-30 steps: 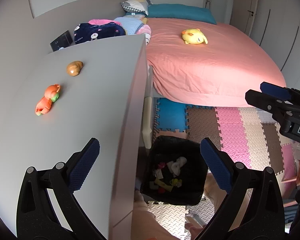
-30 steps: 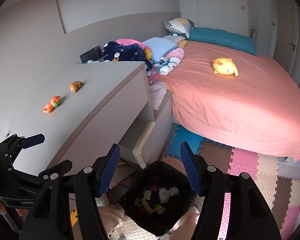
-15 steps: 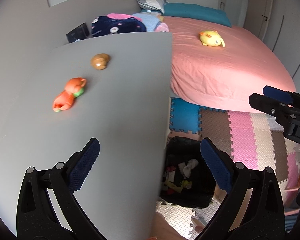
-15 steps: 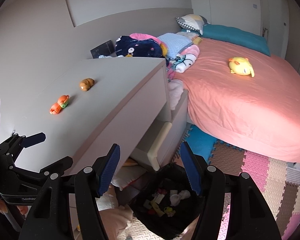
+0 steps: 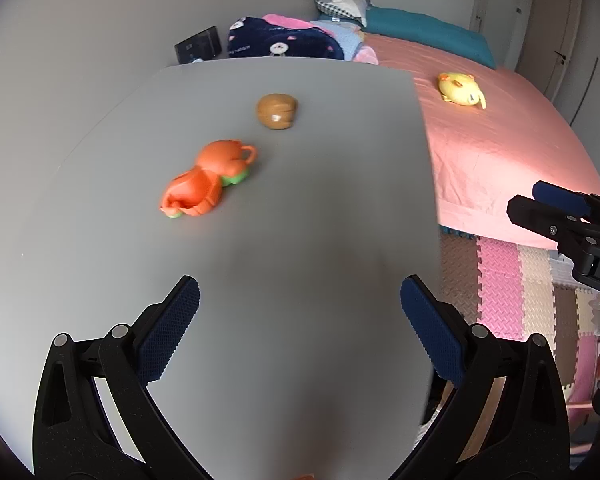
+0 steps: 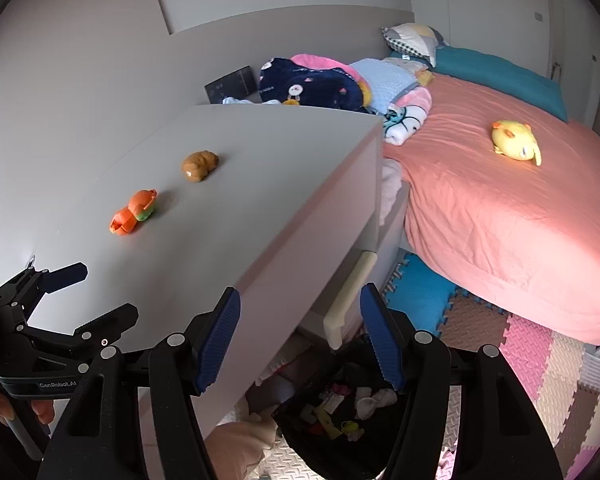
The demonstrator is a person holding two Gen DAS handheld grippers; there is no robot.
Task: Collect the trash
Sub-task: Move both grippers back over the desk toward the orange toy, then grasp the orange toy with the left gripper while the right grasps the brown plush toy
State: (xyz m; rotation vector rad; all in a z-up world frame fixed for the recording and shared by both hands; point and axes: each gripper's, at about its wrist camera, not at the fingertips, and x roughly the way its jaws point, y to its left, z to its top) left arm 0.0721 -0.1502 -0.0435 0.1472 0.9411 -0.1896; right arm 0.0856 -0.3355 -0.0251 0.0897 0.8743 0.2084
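Your left gripper [image 5: 300, 320] hangs over the grey dresser top [image 5: 320, 220], its jaws spread wide with nothing between them, tilted down so the pads can drop around a small object. Ahead of it and slightly to its left lies the orange toy [image 5: 208, 178], with the brown lump [image 5: 277, 111] just beyond; these are probably the trash left to collect. Your right gripper [image 6: 300, 344] is half open and also empty, held past the dresser's front edge. Below and just ahead of it stands the black bin [image 6: 340, 412], already holding scraps, presumably kept close for a short drop. The yellow plush [image 6: 516, 144] rests far ahead on the pink bed [image 6: 500, 220].
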